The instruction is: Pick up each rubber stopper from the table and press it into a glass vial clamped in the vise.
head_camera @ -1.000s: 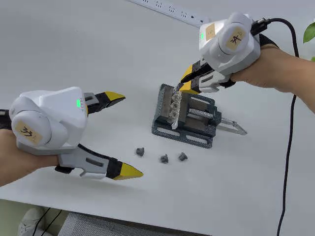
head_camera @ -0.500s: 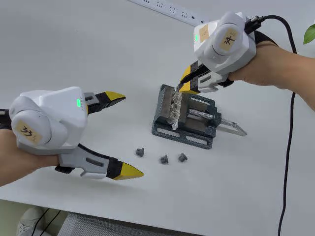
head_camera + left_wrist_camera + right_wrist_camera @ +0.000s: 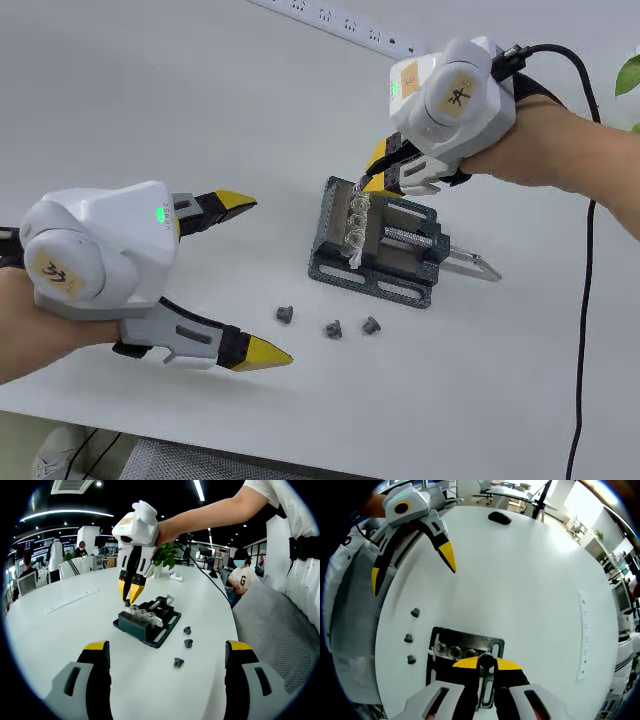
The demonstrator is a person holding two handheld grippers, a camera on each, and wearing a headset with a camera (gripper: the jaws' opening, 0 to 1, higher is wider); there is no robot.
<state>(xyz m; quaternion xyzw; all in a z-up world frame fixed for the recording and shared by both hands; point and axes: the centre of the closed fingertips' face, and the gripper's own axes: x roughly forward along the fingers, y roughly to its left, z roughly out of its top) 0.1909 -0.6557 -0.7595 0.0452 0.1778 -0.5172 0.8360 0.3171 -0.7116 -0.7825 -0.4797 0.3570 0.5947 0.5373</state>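
Starting at the right gripper (image 3: 486, 665), a small dark grey rubber stopper (image 3: 486, 659) is seen pinched between the 2 yellow-tipped jaws, which are drawn nearly together around it. The jaws are pointed down at a row of 3 clear glass vials (image 3: 454, 651). The stopper is held just over the vial at the end of the row that lies farthest from the person in the head view. Whether stopper and vial are touching cannot be told. The vials are gripped upright in a dark grey metal vise (image 3: 380, 262), whose screw handle is seen sticking out on the side away from the left gripper (image 3: 256, 277). The right gripper is carried by a hand (image 3: 510, 150) that enters from the upper right of the head view, and a black cable (image 3: 588, 250) is trailed from it down across the white table (image 3: 200, 100).

The left gripper is held wide open with nothing between its jaws, well apart from the vise. On the person's side of the vise, 3 more dark grey rubber stoppers (image 3: 333, 328) are laid loose on the table in a short line, near the vise base but not touching it. A white power strip (image 3: 340, 18) is set along the far part of the table, and a green leaf (image 3: 628, 65) is glimpsed at the right border.
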